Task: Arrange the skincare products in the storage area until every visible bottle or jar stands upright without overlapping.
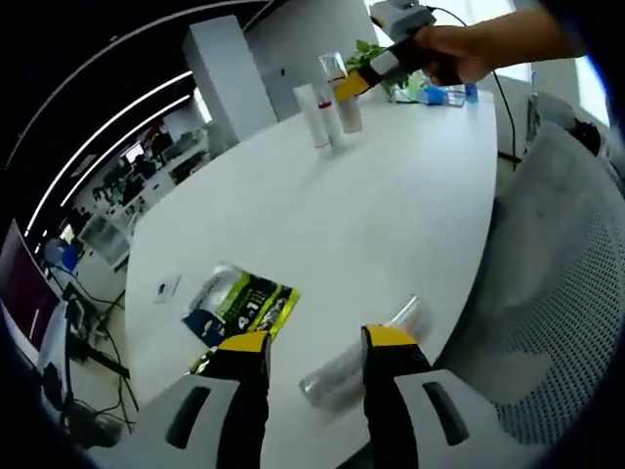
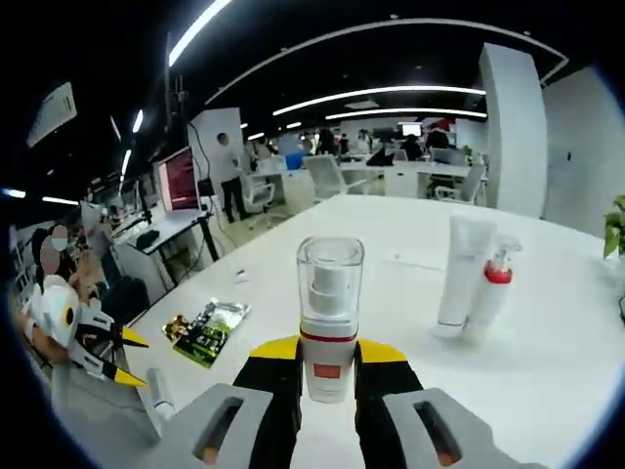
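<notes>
White counter point(image 2: 547, 371): right gripper point(image 2: 328, 357) clenches the pump bottle point(image 2: 329, 318) at lower centre; lower it straight. Left gripper point(image 1: 314, 344) is released.

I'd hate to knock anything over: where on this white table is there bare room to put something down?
The wide middle of the table is bare, between the green packet and the upright white tube. It is crowded around that tube, where the right gripper holds a clear-capped bottle, and by the left gripper near a lying bottle.

Lit brightly by ceiling strip lights point(image 2: 391, 91). Glared off the white table point(image 1: 391, 225). Bent and blurred toward the edges.
</notes>
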A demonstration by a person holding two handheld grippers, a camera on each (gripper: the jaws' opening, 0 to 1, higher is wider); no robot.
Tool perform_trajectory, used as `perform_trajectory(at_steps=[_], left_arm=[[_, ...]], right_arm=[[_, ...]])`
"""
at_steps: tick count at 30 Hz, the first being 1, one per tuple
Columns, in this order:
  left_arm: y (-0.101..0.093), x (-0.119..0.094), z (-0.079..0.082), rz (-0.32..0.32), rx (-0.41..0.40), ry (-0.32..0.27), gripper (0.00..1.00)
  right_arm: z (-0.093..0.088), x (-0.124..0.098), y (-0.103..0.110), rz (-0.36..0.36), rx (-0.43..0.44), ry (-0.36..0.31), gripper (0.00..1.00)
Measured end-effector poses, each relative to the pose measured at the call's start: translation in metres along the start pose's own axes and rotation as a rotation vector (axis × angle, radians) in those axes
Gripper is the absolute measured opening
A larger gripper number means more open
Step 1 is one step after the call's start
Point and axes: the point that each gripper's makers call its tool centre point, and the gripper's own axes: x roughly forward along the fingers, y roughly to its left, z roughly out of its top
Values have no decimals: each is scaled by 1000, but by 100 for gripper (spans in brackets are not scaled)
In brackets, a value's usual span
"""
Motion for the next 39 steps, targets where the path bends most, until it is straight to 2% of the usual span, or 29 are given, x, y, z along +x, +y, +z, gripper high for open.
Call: perform_trajectory(at_steps=[8, 15, 19, 21, 24, 29, 39], left_arm=[[-3, 0, -1, -9, 9, 4, 31], [-4, 1, -3, -17, 9, 17, 29], [-3, 1, -3, -10, 11, 18, 30], [-3, 1, -4, -13, 12, 24, 30], [-5, 3, -6, -22, 19, 36, 29], [-7, 3, -8, -30, 12, 46, 28], [-10, 5, -14, -44, 12, 72, 24]], right_arm=[[1, 8, -22, -67, -37, -18, 13], [-2, 16, -43, -112, -9, -17, 13], [-3, 19, -54, -131, 44, -41, 13], [-1, 21, -60, -138, 67, -76, 13], [-3, 24, -66, -150, 68, -85, 13], [-11, 33, -76, -173, 34, -53, 13], [-13, 51, -87, -180, -23, -31, 13]])
